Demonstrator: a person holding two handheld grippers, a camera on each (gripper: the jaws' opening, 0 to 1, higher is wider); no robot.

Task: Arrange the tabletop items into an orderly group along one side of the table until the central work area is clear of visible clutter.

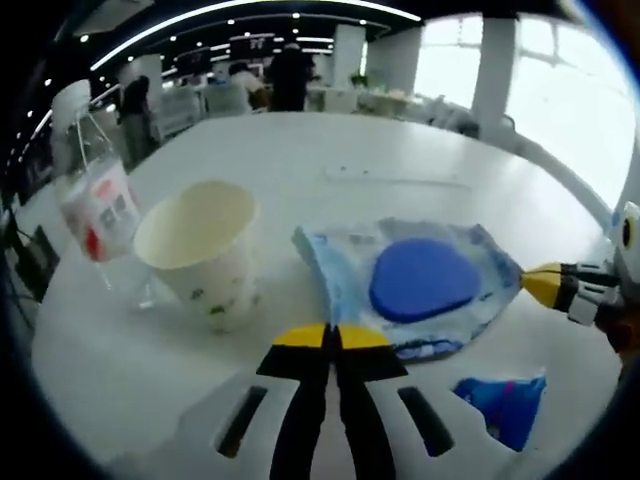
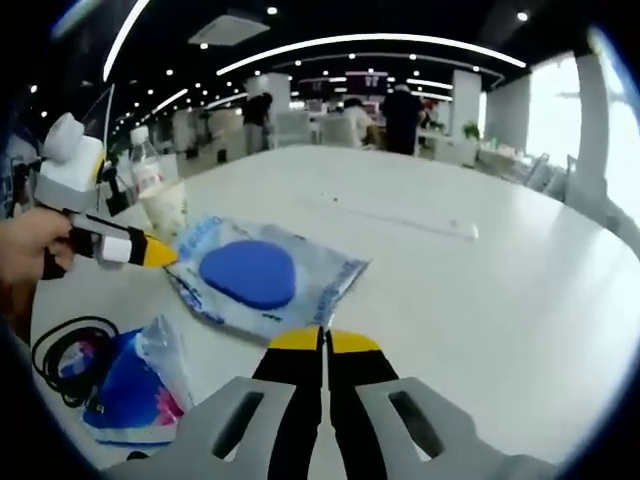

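Left gripper view: left gripper (image 1: 333, 336) rises from 6 o'clock, yellow-tipped jaws pressed together w/ nothing between them, tips just short of the pouch (image 1: 420, 283), a clear packet w/ a blue oval inside, lying flat on the white table (image 1: 400, 160) at approx. centre-right. At 9 o'clock of the pouch stands a paper cup (image 1: 203, 250), upright, open mouth up, apart from the pouch by a narrow strip of table. Further toward 9 o'clock, a clear bottle (image 1: 97, 205) w/ red-and-white label, near the cup; contact cannot be told. At 3 o'clock the right gripper (image 1: 540, 283) enters, its yellow tip at the pouch's edge; whether it pinches the edge cannot be told. At 5 o'clock a blue packet (image 1: 505, 405) lies near the table's edge. Right gripper view: right gripper (image 2: 322, 340) from 6 o'clock, jaws closed tip to tip, empty, just below the pouch (image 2: 262, 275) at centre-left. Left gripper (image 2: 155, 251) comes in at 9 o'clock, held by a hand (image 2: 25, 255), tip touching the pouch's far corner. Cup (image 2: 168, 207) and bottle (image 2: 147, 172) stand behind it toward 10 o'clock. At 8 o'clock lie the blue packet (image 2: 135, 385) and, beside it, a black cable coil (image 2: 62, 345). People (image 2: 400, 115) stand in the bkgd. at 12 o'clock.
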